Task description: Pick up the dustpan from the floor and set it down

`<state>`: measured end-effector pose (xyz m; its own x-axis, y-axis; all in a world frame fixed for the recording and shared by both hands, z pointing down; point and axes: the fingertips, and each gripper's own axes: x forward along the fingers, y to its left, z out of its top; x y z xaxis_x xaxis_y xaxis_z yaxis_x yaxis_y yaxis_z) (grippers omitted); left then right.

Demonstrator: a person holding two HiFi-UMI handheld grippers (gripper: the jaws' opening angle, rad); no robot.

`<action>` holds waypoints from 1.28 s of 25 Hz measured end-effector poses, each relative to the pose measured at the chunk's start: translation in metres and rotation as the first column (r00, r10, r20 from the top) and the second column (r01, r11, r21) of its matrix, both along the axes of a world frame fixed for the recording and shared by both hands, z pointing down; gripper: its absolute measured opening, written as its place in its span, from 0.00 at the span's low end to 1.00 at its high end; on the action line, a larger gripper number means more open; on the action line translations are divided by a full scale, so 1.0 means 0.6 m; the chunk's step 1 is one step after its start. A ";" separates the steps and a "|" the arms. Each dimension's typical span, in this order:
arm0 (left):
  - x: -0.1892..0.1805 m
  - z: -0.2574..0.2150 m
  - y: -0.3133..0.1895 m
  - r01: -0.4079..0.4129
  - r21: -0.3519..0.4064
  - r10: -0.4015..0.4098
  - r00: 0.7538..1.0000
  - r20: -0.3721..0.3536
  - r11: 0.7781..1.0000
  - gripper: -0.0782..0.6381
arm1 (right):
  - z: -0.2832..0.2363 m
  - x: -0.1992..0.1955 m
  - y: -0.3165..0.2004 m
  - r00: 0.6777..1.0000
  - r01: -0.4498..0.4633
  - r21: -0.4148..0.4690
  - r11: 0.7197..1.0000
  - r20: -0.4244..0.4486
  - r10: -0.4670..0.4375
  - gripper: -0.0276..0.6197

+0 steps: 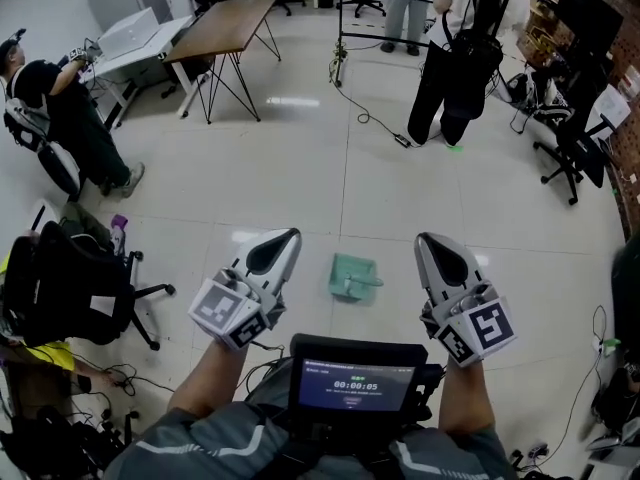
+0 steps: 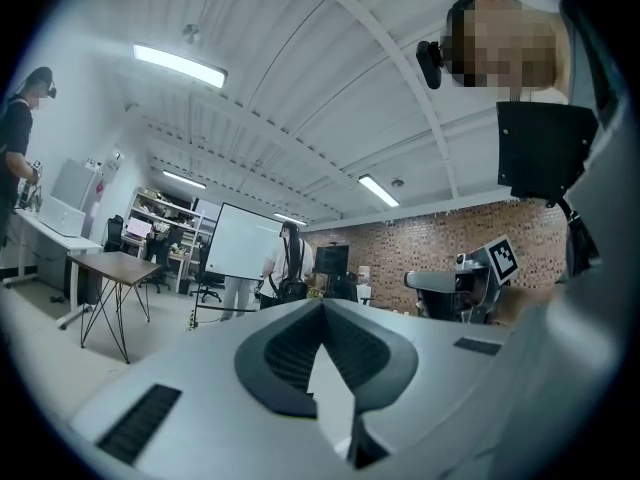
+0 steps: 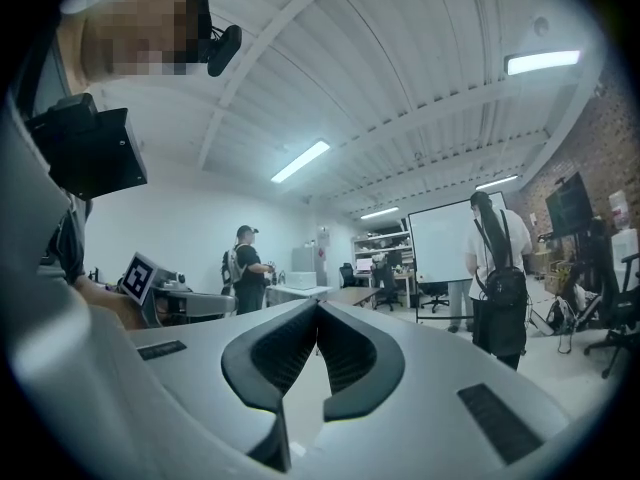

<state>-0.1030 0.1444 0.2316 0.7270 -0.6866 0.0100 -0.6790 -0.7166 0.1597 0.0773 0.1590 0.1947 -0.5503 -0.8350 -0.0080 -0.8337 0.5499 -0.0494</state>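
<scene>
Below, on the pale tiled floor (image 1: 300, 168), a small green dustpan (image 1: 353, 276) lies flat; from the head view it shows between the two grippers, touching neither. The left gripper (image 1: 290, 236) is held out level to its left, jaws clenched tip to tip with nothing in them; the right gripper (image 1: 428, 240) is held out level to its right, likewise clenched and empty. In each gripper view the dark ribbed pads (image 2: 285, 353) meet at the tip, with open room beyond. A dark screen (image 1: 355, 383) sits at the wearer's chest; farther off a standing person (image 1: 465, 48) with a black backpack faces away; a seated person (image 1: 60, 108) is at the left; a brown table (image 1: 225, 23) stands near the far wall.
</scene>
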 end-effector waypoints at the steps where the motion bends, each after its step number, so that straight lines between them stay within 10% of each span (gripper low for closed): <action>1: 0.006 0.009 -0.011 -0.001 0.000 0.001 1.000 0.000 1.000 0.16 | 0.009 0.004 -0.012 1.000 0.011 -0.001 1.000 -0.009 -0.011 0.07; 9: 0.032 0.220 -0.093 0.002 -0.134 0.012 0.995 0.100 0.991 0.16 | 0.255 0.016 -0.106 0.990 0.093 -0.164 0.982 -0.087 -0.108 0.21; 16: 0.055 0.527 -0.176 -0.010 -0.278 0.053 0.988 0.147 0.961 0.16 | 0.594 0.000 -0.181 0.954 0.197 -0.379 0.904 -0.139 -0.267 0.35; 32: 0.099 0.975 -0.242 -0.022 -0.432 0.133 0.964 0.229 0.902 0.16 | 1.139 -0.020 -0.249 0.748 0.270 -0.583 0.767 -0.375 -0.548 0.45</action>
